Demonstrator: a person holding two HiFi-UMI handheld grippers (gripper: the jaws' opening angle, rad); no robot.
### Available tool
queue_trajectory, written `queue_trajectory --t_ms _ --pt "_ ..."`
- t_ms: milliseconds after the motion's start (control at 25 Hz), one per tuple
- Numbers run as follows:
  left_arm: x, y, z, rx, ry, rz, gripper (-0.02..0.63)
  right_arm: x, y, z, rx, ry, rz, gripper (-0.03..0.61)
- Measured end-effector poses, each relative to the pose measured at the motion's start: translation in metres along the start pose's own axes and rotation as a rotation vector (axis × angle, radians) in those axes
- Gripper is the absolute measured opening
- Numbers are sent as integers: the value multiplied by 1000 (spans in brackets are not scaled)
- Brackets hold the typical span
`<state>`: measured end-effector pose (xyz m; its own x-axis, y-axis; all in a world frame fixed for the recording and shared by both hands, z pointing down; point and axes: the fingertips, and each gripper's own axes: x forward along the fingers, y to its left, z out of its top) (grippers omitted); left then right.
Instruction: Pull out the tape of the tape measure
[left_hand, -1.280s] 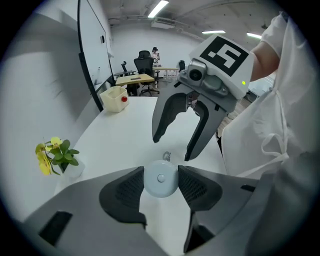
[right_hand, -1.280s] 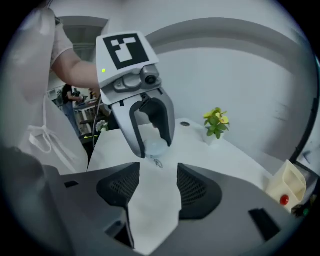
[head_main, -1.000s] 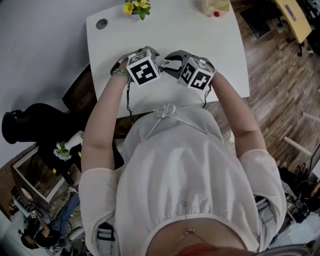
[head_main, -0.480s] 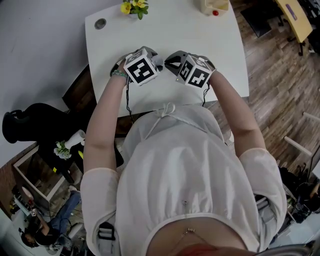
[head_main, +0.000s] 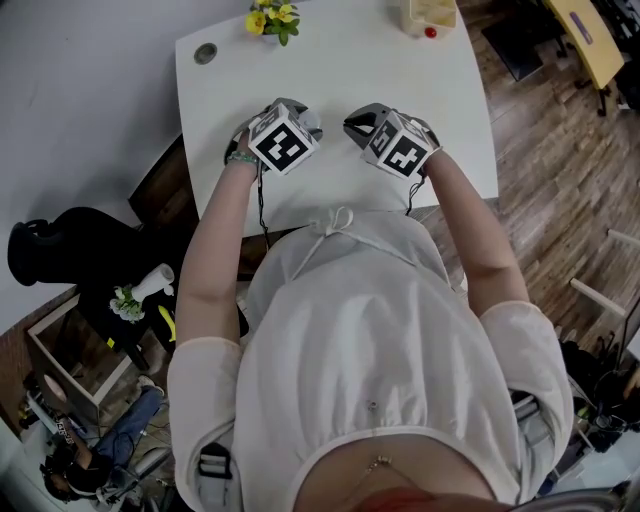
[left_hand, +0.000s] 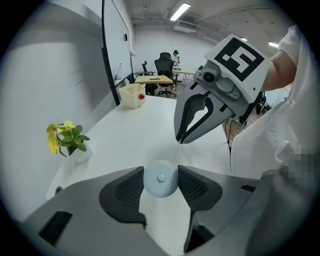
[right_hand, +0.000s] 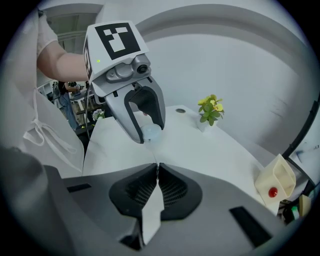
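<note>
Vase (left_hand: 82, 154): flowers (left_hand: 59, 137) | left gripper (left_hand: 160, 172) fingers (left_hand: 127, 187): tape measure (left_hand: 160, 180) | right gripper (right_hand: 157, 167): tape (right_hand: 151, 217)

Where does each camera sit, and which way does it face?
Head view: on the head, facing steeply down at the table; torso and arms show.
Left gripper view: on the left tongs gripping the tape measure, facing the right tongs.
Right gripper view: on the right tongs, facing the left tongs.
Shared: the tape measure.

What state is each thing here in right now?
Tape measure: gripped at its sides
Tape: partly pulled out, stretched between both grippers
Left gripper: shut on the tape measure
Right gripper: shut on the tape
Potted flower: upright on the table
</note>
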<state>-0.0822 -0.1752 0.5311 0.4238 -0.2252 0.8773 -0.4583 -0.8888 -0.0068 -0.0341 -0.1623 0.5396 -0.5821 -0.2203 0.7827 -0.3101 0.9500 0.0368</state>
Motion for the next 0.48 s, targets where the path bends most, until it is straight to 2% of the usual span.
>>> queue_trajectory --t_ms 160,480 --pt "-3 7 -6 -45 -14 30 229 -3 -5 -10 62 30 -29 18" --pt "-5 7 -3 -104 -71 45 229 -6 -10 -12 145 15 -50 18"
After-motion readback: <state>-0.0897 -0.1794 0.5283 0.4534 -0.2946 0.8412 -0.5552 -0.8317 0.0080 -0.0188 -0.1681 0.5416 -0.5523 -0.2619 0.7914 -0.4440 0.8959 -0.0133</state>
